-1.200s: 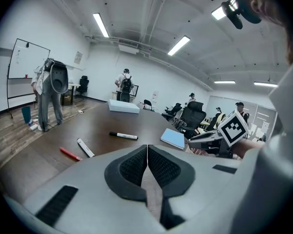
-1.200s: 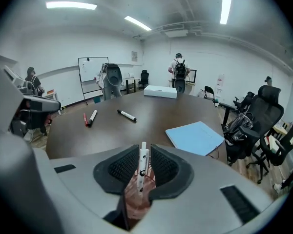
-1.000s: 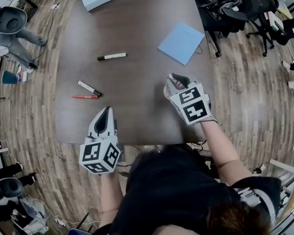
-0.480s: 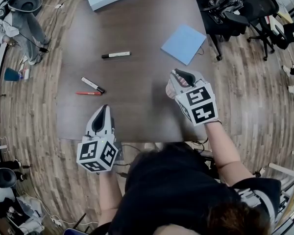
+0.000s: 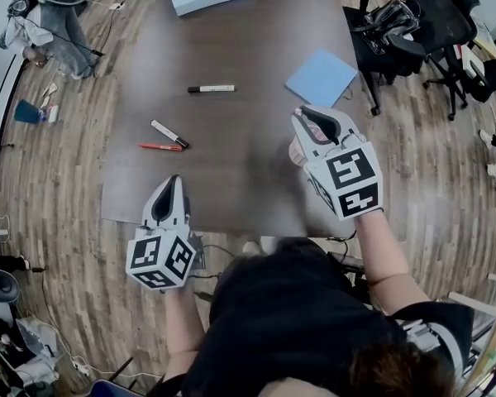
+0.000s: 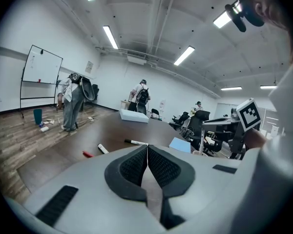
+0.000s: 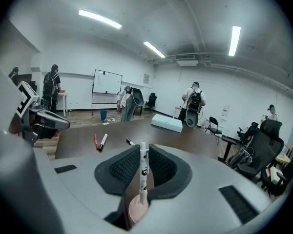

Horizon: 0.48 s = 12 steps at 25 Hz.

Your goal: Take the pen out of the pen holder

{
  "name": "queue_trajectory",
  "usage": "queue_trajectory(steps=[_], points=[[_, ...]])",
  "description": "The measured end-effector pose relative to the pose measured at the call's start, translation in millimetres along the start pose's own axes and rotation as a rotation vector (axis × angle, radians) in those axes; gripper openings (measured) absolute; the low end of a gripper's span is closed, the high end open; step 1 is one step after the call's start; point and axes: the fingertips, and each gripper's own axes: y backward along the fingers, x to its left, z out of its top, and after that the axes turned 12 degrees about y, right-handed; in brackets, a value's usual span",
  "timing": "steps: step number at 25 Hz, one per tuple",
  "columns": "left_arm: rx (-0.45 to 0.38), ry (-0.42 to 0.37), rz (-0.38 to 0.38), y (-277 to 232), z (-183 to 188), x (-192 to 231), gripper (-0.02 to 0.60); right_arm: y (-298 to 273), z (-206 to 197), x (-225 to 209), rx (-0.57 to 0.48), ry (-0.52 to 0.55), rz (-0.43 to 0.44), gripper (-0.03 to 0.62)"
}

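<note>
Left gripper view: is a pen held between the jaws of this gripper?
No. The jaws of the left gripper meet pad to pad, and nothing is between them.

I'm looking at an open office: a long conference tabletop (image 5: pixel 248 48), swivel chairs (image 5: pixel 430 19), a whiteboard (image 6: pixel 42 65) on a stand, ceiling strip lights (image 7: pixel 100 19), wood-plank floor (image 5: pixel 58 180)
</note>
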Motion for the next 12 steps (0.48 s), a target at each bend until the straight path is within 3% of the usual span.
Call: queue_trajectory(steps=[12], points=[[-0.064,0.044,0.109,39.3,4.2,33.9,0.028,-12.7,52.2,73.4,-0.102,0.063,0.235,0.075]])
